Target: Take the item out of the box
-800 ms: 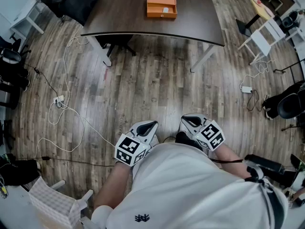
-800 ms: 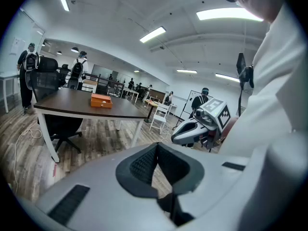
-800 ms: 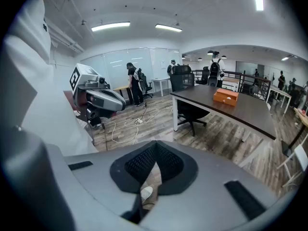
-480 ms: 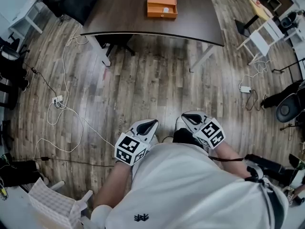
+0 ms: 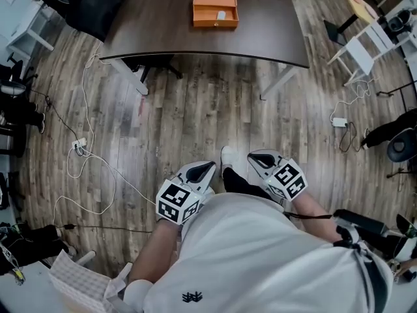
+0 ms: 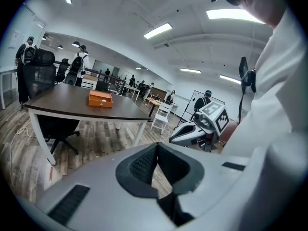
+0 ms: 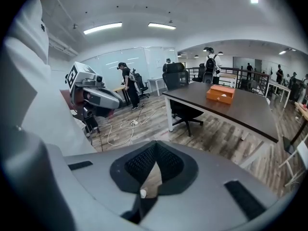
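Close against the person's white shirt (image 5: 260, 259), the left gripper (image 5: 206, 169) and the right gripper (image 5: 255, 159) each hold their black ribbed fingers (image 6: 138, 166) pressed together at the tips, with nothing between them. Beyond them lies the grey wood-plank floor (image 5: 202, 116), strewn with loose white cable (image 5: 98, 158). Far off, on the dark brown tabletop (image 5: 156, 25), sits the open rectangular orange box (image 5: 215, 9), with a small pale item (image 5: 221, 15) inside it.
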A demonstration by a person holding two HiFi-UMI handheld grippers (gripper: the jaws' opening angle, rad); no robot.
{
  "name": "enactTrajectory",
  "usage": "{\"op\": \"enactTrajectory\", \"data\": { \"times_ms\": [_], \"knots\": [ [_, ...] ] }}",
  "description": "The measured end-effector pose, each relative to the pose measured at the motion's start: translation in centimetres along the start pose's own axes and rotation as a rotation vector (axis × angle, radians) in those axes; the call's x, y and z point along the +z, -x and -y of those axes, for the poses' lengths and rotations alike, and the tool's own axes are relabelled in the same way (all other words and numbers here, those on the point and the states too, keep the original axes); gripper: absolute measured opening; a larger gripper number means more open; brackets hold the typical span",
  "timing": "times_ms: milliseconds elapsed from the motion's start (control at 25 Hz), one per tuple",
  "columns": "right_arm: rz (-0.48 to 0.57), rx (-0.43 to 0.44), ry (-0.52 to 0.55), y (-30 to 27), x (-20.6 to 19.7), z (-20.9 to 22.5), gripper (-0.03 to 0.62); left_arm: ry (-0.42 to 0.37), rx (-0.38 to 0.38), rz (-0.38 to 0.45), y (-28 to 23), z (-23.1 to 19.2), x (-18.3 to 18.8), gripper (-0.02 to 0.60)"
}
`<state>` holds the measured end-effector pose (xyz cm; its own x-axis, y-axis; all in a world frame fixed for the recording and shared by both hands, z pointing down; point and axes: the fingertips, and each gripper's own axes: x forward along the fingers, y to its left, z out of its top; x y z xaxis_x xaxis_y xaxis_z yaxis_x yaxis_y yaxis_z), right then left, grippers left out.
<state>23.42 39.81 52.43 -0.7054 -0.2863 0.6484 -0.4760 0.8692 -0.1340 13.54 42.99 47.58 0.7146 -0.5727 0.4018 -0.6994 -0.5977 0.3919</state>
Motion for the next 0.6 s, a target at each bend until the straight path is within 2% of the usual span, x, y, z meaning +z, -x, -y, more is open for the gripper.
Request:
{"op": "enactTrajectory", "data": {
  "times_ms": [280,600],
  "knots": [
    [0.056,0.006,-0.017,-2.3,5.2,10.6,0.003,-0.051,0.049,-0.009,-6.6,-5.3,8.5,0.011],
    [0.049,0.034,-0.031,-5.2,6.7,19.0,0.005,-0.038,0.094,0.005,-11.7,-10.1,13.6,0.012]
  ]
}}
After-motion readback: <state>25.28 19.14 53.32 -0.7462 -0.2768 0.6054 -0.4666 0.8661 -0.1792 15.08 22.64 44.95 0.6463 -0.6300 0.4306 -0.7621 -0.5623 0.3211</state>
